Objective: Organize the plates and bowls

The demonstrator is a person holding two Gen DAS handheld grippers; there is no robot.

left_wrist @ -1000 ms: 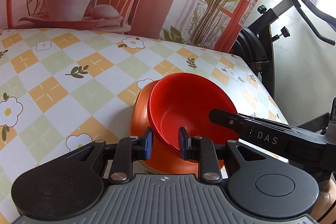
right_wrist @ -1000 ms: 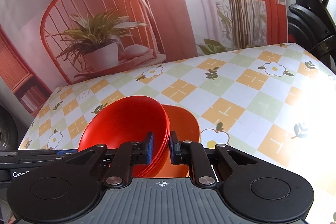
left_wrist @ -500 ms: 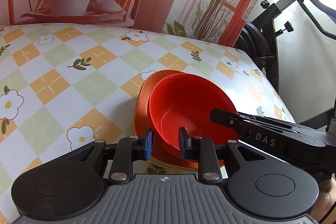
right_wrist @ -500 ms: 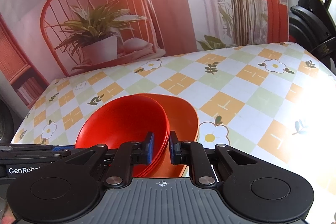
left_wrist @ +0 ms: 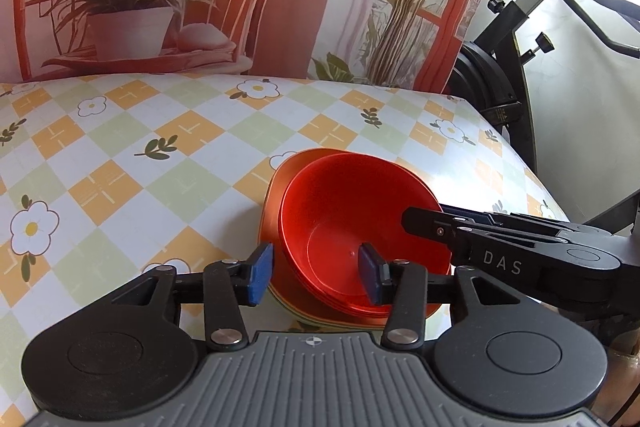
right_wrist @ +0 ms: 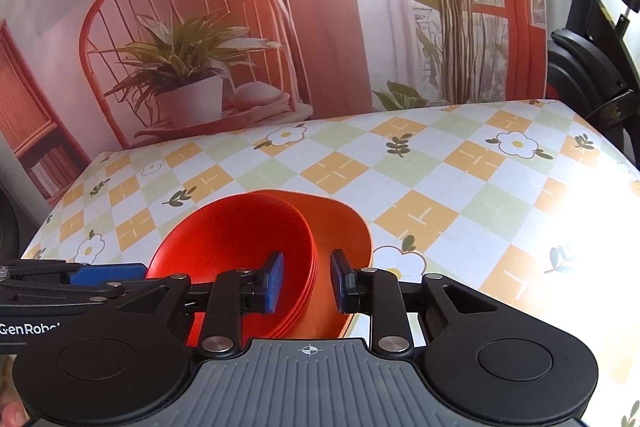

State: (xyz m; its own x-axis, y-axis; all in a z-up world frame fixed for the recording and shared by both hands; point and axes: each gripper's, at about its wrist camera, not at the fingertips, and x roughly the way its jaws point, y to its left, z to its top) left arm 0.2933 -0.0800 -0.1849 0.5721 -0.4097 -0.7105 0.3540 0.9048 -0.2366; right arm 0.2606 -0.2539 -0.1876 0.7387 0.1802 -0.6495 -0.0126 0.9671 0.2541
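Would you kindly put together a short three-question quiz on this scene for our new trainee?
1. True or false: the left gripper is open.
2. What do the red bowls sit on: A) the bare tablecloth, B) orange plates, C) a tray?
3. Fill in: the right gripper straddles the bowls' ____.

Key: 1 true; 2 B; 3 rim.

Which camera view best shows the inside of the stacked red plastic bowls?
The left wrist view: the stacked red plastic bowls open toward it, showing the round base and most of the rim. In the right wrist view the bowls are partly hidden behind the gripper fingers, though their layered rims show.
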